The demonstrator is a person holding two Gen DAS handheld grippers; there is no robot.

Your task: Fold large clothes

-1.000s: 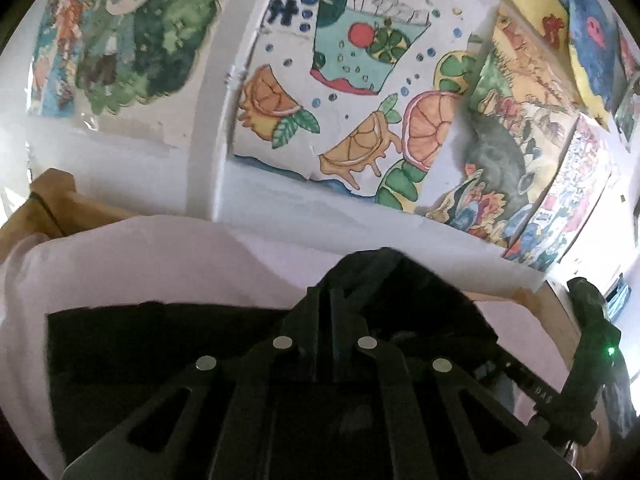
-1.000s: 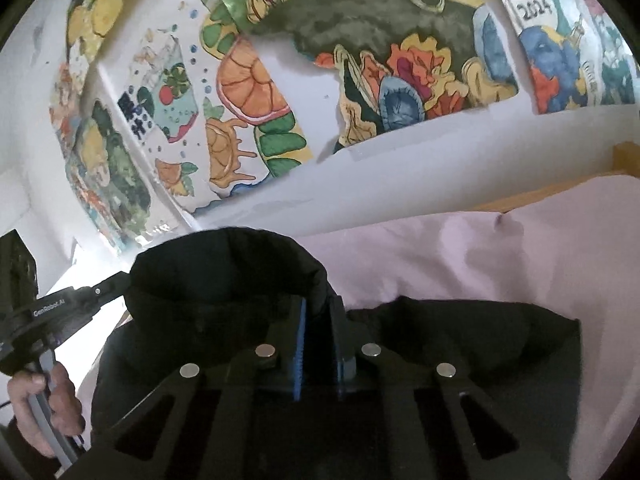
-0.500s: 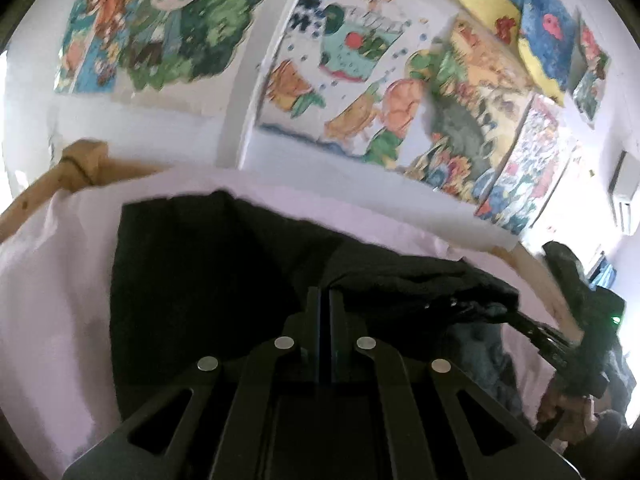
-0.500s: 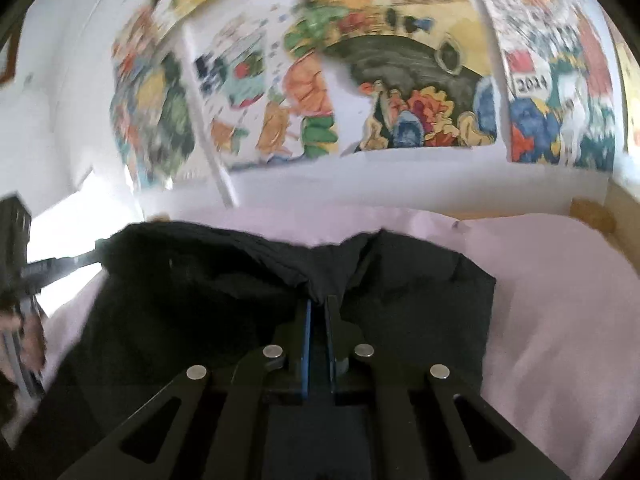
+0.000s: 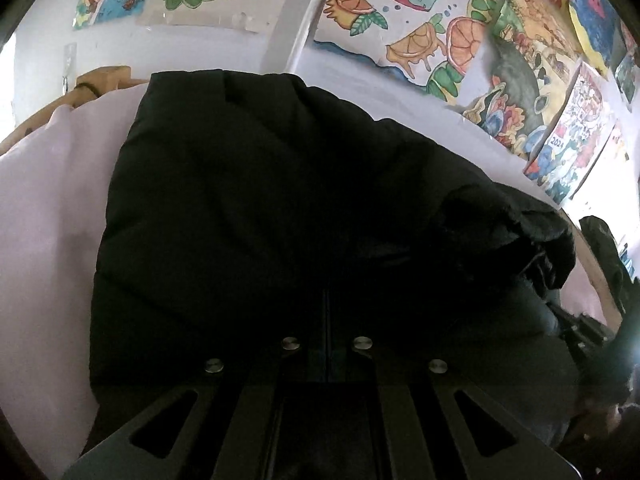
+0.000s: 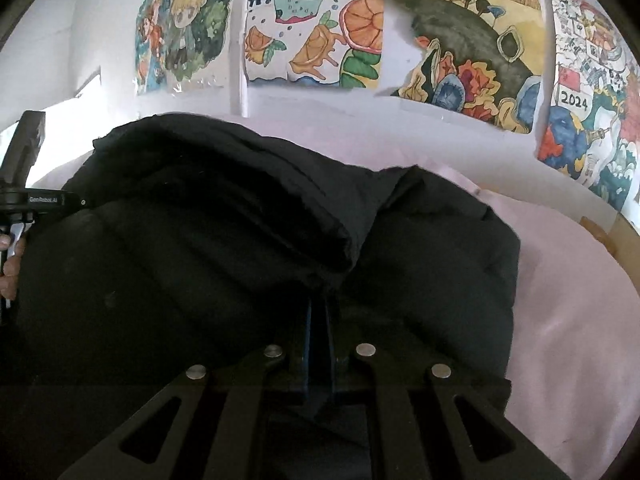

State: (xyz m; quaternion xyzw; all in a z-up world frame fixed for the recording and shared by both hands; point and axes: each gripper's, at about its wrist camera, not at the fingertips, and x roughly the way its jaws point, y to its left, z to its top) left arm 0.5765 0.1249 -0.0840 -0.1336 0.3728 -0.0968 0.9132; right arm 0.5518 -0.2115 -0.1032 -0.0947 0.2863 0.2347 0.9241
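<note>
A black padded jacket (image 5: 260,200) lies on a pink sheet (image 5: 48,240) and fills most of both views. My left gripper (image 5: 326,296) is shut, its tips low against the dark fabric, pinching the jacket. My right gripper (image 6: 318,300) is shut on a thick folded edge of the jacket (image 6: 160,280), which rises from its tips and runs up to the left. The left gripper's body (image 6: 40,200) shows at the left edge of the right wrist view, with a hand (image 6: 8,276) below it. The right gripper's body (image 5: 580,328) shows dimly at the right of the left wrist view.
Bare pink sheet (image 6: 580,320) lies to the right of the jacket, and more to its left. A wooden bed frame (image 5: 104,78) borders the sheet, its far corner (image 6: 616,232) on the right. Behind is a white wall with colourful drawings (image 6: 320,32).
Both grippers have come down and toward the wall, carrying the jacket's edge with them. The jacket now lies lower and fills more of each view. The right wrist view has rolled level.
</note>
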